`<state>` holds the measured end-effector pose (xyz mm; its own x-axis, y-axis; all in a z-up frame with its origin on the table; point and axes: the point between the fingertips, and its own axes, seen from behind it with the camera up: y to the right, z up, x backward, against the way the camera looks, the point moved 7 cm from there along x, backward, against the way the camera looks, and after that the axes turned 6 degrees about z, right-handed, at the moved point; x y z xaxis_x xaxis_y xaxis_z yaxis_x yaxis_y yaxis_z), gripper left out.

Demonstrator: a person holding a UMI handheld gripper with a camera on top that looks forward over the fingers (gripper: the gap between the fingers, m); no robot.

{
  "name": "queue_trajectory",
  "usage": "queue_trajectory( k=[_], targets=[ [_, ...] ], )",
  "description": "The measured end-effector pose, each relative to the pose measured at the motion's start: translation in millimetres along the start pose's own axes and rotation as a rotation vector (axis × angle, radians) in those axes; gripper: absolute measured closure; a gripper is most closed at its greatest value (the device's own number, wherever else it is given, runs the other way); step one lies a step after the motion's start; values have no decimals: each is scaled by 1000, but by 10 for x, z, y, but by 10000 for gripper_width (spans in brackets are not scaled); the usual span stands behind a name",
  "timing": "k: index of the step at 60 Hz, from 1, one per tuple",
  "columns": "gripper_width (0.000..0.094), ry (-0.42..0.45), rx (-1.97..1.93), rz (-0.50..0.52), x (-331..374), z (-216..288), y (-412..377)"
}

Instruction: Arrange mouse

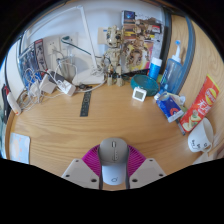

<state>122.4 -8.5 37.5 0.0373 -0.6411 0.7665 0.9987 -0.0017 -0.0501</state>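
Note:
A grey computer mouse (113,160) sits between my gripper's two fingers (113,165), its nose pointing ahead over the wooden table (90,125). The magenta pads (93,158) press against both of its sides. The gripper is shut on the mouse. I cannot tell whether the mouse rests on the table or is held just above it.
Far ahead stand a white cube (139,94), a blue-capped bottle (153,72), a spray bottle (176,62), snack packets (169,104), a red crisps tube (203,103) and a white box (200,134) to the right. A black remote (85,104) and cables (45,85) lie to the left.

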Motion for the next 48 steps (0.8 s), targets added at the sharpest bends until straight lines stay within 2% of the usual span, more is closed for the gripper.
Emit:
queue_trajectory(
  k=[4, 13, 20, 26, 29, 36, 48],
  targets=[
    [636, 12, -22, -22, 155, 133, -109],
    [635, 218, -18, -30, 937, 977, -776],
    [636, 368, 2, 30, 1557, 1474, -1569],
    [636, 432, 19, 109, 1802, 1628, -2295],
    [635, 432, 52, 150, 1795, 1588, -2649],
    [636, 339, 83, 235, 1432, 1162, -3432],
    [638, 115, 141, 239, 617, 158, -3974]
  ],
)
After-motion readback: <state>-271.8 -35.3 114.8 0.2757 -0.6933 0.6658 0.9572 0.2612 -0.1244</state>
